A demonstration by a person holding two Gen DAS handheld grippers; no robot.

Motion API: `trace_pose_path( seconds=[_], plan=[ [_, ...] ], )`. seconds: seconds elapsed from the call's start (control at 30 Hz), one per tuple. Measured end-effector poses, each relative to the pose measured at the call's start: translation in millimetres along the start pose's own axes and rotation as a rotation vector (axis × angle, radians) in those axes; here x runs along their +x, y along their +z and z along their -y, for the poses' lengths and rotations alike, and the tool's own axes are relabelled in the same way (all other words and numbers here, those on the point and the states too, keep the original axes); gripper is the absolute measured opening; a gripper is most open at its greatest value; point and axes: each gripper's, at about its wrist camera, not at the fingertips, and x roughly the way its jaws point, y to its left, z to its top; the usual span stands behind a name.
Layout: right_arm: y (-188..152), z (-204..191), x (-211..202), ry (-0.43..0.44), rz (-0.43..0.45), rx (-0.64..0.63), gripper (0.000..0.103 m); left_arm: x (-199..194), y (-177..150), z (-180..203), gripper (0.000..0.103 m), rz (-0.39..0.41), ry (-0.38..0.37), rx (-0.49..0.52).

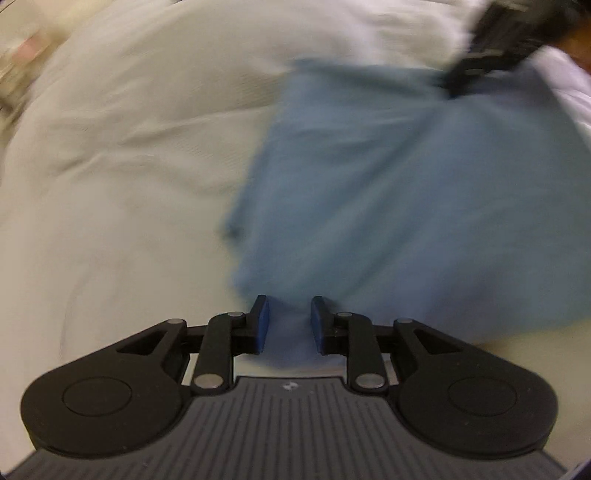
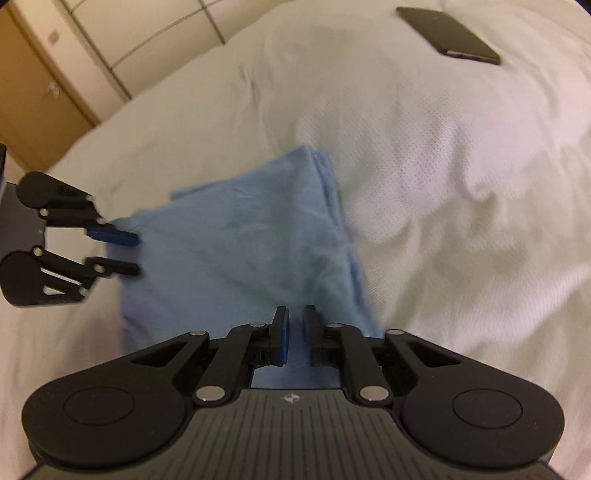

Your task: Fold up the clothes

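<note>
Cloth [image 2: 243, 254], a light blue piece, lies on the bed [image 2: 424, 177] already doubled into a rough rectangle, with several layered edges showing at its far right corner. My right gripper [image 2: 294, 334] has its fingers a narrow gap apart, with cloth between them at the near edge; I cannot tell for sure that they pinch it. My left gripper [image 2: 123, 253] sits at the cloth's left edge, fingers apart, the cloth edge touching the upper one, not clamped as far as I see. In the left wrist view its fingers [image 1: 263, 323] stand apart over a tongue of blue, and the picture is blurred, so that gripper seems to be moving.

I judge this as a fold in hand, either gripping two edges to carry over or letting go after laying one down. A phone [image 2: 448, 35] lies far right, well apart.
</note>
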Motion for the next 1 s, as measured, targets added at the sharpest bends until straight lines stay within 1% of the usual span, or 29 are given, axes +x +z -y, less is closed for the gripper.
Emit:
trace_pose_path(
  seconds=[0.03,0.07,0.13,0.23,0.27,0.3,0.37,0.5,0.57,0.67,0.7,0.77,0.8,0.83,0.9,1.0],
  plan=[
    [4.0,0.8,8.1,-0.001,-0.009,-0.026,0.009,4.0,-1.6,-10.2,0.037,0.000,0.012,-0.044],
    [7.6,1.8,15.4,-0.004,-0.017,-0.051,0.008,7.1,-2.7,-19.0,0.036,-0.003,0.033,-0.079],
    [6.7,9.2,12.5,-0.040,-0.010,-0.053,0.008,8.2,-3.3,-31.2,0.033,-0.013,0.096,-0.116],
    [0.7,18.3,-1.3,-0.102,-0.001,0.007,0.020,-5.8,-9.6,-44.2,0.033,0.006,0.124,-0.174],
    [-2.5,19.2,-10.1,-0.110,0.006,0.033,0.020,-12.8,-12.6,-44.5,0.033,0.013,0.125,-0.182],
    [-6.3,18.9,-20.2,-0.112,0.011,0.051,0.020,-20.1,-15.7,-43.5,0.033,0.020,0.124,-0.190],
    [-18.1,7.3,-38.5,-0.092,0.010,0.058,0.020,-35.9,-22.2,-33.6,0.033,0.041,0.098,-0.210],
    [-41.9,-26.7,-56.8,-0.016,-0.027,0.047,0.022,-52.3,-28.4,3.8,0.033,0.062,0.009,-0.245],
    [-50.6,-40.6,-52.9,0.012,-0.057,0.048,0.022,-44.1,-27.7,19.4,0.033,0.047,-0.018,-0.237],
    [-58.3,-43.6,-40.5,0.033,-0.093,0.094,0.022,-26.1,-26.7,24.1,0.033,0.031,-0.019,-0.252],
    [-59.1,-41.6,-35.7,0.028,-0.100,0.113,0.022,-18.0,-27.1,20.8,0.033,0.016,-0.006,-0.256],
    [-60.0,-35.5,-28.6,0.008,-0.111,0.140,0.022,-5.1,-30.3,11.3,0.026,-0.007,0.012,-0.263],
    [-60.0,-32.6,-29.6,-0.010,-0.111,0.133,0.022,-2.6,-32.6,6.0,0.028,-0.016,0.026,-0.267],
    [-60.2,-29.6,-30.6,-0.028,-0.110,0.125,0.021,-2.9,-35.6,1.8,0.035,-0.027,0.061,-0.264],
    [-61.0,-21.4,-33.7,-0.088,-0.101,0.086,0.021,-10.8,-42.0,-6.0,0.034,-0.035,0.105,-0.276],
    [-65.8,-4.5,-51.4,-0.146,-0.093,0.112,0.022,-39.6,-53.6,-9.9,0.033,-0.014,0.116,-0.335]
  ],
)
